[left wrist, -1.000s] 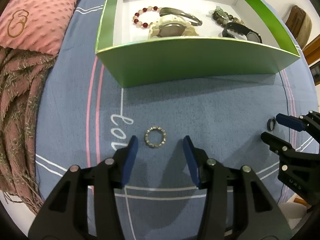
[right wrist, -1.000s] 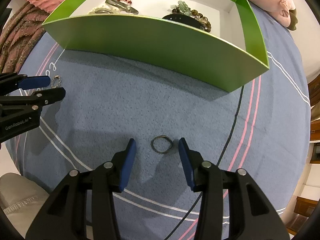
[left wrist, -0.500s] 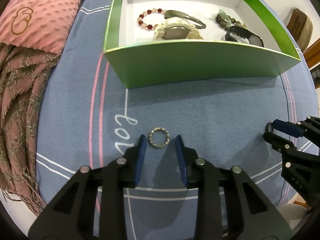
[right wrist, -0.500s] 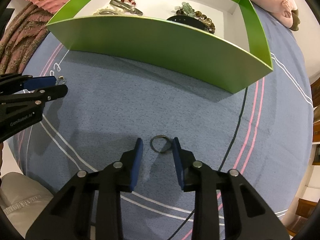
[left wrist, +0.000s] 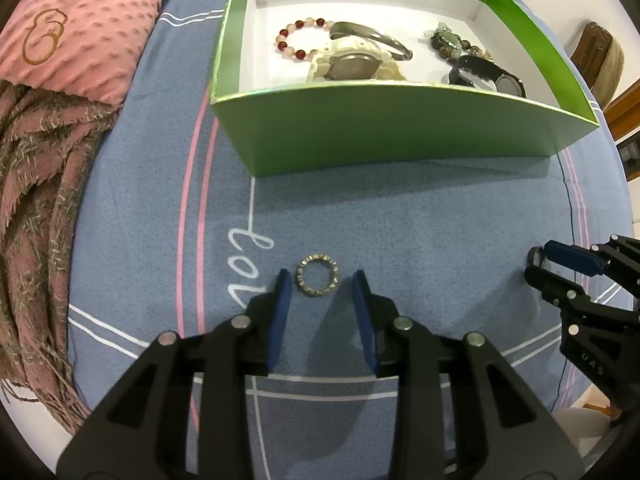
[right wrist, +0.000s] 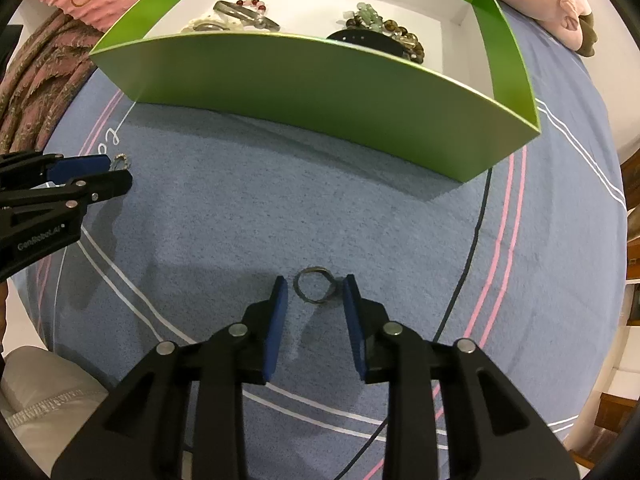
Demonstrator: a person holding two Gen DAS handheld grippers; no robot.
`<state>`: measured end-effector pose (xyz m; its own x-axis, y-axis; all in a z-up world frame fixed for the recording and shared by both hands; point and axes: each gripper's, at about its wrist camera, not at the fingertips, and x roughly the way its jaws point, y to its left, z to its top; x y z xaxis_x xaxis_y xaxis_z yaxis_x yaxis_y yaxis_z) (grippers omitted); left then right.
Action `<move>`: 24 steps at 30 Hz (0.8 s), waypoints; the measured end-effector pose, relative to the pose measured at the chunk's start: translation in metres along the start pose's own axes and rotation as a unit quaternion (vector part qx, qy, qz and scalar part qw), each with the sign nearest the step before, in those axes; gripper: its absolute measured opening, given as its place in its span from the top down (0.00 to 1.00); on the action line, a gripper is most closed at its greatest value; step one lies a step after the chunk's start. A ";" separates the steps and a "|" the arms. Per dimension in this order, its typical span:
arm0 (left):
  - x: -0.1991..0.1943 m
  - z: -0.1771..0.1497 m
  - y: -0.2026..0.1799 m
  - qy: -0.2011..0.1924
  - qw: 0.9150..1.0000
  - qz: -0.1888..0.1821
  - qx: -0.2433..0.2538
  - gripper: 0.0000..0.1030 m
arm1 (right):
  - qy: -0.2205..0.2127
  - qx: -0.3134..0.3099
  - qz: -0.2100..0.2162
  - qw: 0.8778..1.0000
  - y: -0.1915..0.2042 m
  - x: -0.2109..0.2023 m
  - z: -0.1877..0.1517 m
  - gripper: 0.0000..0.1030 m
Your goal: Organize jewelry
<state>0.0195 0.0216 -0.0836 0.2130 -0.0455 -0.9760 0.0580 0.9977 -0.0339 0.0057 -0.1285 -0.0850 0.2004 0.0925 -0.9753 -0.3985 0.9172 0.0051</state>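
Observation:
A studded silver ring lies flat on the blue blanket, just ahead of and between the fingertips of my left gripper, which is open around it without touching. A plain dark metal ring lies on the blanket between the tips of my right gripper, also open; its right finger is close to the ring. The green box with a white inside stands behind, holding bead bracelets, a bangle and watches. The right gripper also shows in the left wrist view, the left gripper in the right wrist view.
A pink dotted pillow and a fringed pink-brown throw lie at the left. The box's near wall stands tall ahead of both grippers. A pale pillow lies at the back right. The blanket's edge drops off near me.
Both grippers' jaws have narrowed from wide open over the second and have crept forward, so each ring now sits between the fingertips. The rings have not moved.

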 end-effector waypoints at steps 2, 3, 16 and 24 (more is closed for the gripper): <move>0.000 0.000 0.000 0.000 1.000 0.001 0.001 0.69 | 0.000 -0.003 -0.002 1.000 0.000 0.001 0.000 0.71; 0.000 0.000 0.000 0.000 1.000 0.003 0.001 0.72 | 0.000 -0.005 -0.002 1.000 0.000 0.001 0.000 0.72; -0.013 -0.001 0.007 -0.015 1.000 -0.001 -0.006 0.80 | -0.005 0.003 0.005 1.000 -0.001 -0.003 -0.003 0.80; -0.017 -0.006 0.009 -0.013 1.000 -0.001 -0.003 0.80 | -0.008 0.004 0.005 1.000 -0.002 -0.010 -0.003 0.80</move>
<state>0.0101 0.0318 -0.0684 0.2382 -0.0494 -0.9700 0.0531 0.9979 -0.0378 0.0014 -0.1324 -0.0760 0.2107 0.1073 -0.9717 -0.3937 0.9191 0.0161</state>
